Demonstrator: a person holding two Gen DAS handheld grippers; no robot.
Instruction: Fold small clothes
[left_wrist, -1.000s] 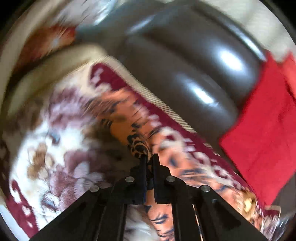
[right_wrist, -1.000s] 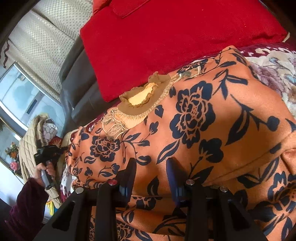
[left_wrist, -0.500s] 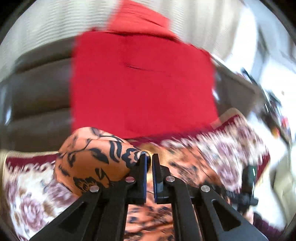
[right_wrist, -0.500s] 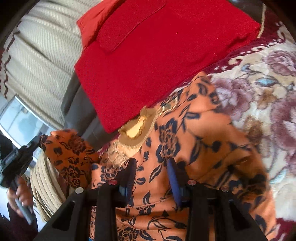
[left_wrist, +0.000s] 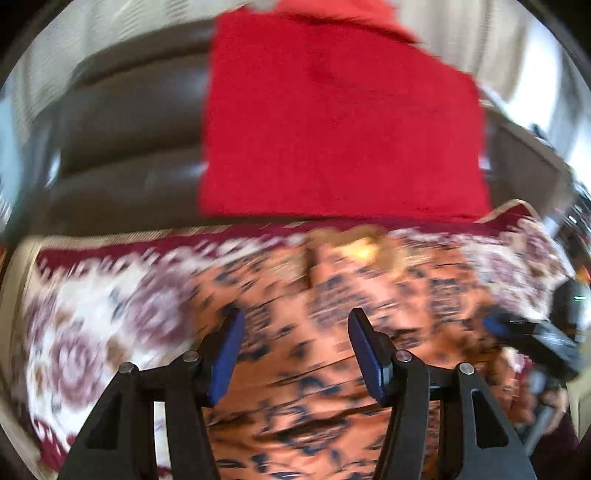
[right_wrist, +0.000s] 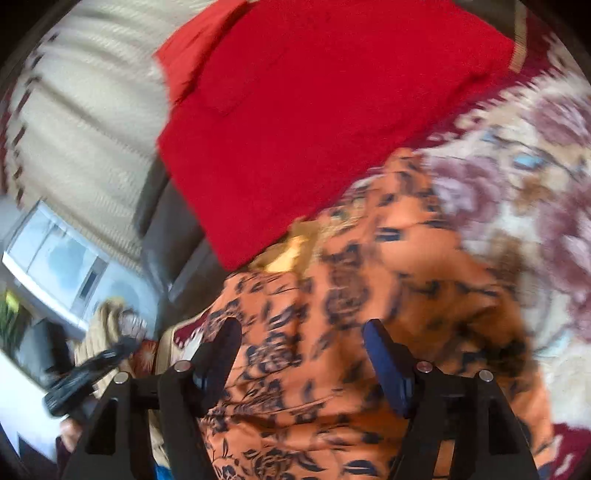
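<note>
With the orange floral garment (left_wrist: 332, 373) lying on the flowered blanket (left_wrist: 81, 332) below the red cushion (left_wrist: 340, 122), both the left hand-held gripper (left_wrist: 293, 350) and right hand-held gripper (right_wrist: 301, 358), jaws just opened and empty, should lift straight clear so the fresh fold stays put.

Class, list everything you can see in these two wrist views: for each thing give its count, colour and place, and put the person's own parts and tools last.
Garment: one, orange with dark flowers, lying on the blanket under both grippers.
Blanket: one, cream with mauve flowers and a maroon border, spread on the sofa seat.
Cushion: one, red, leaning on the sofa back behind the garment.
Sofa: one, dark brown, behind the blanket.
Curtain: one, cream, beyond the sofa.
Window: one, bright, below the curtain.
Left gripper: one, black with blue pads, fingers just opened, nothing between them.
Right gripper: one, same colours, fingers just opened, above the garment.
</note>
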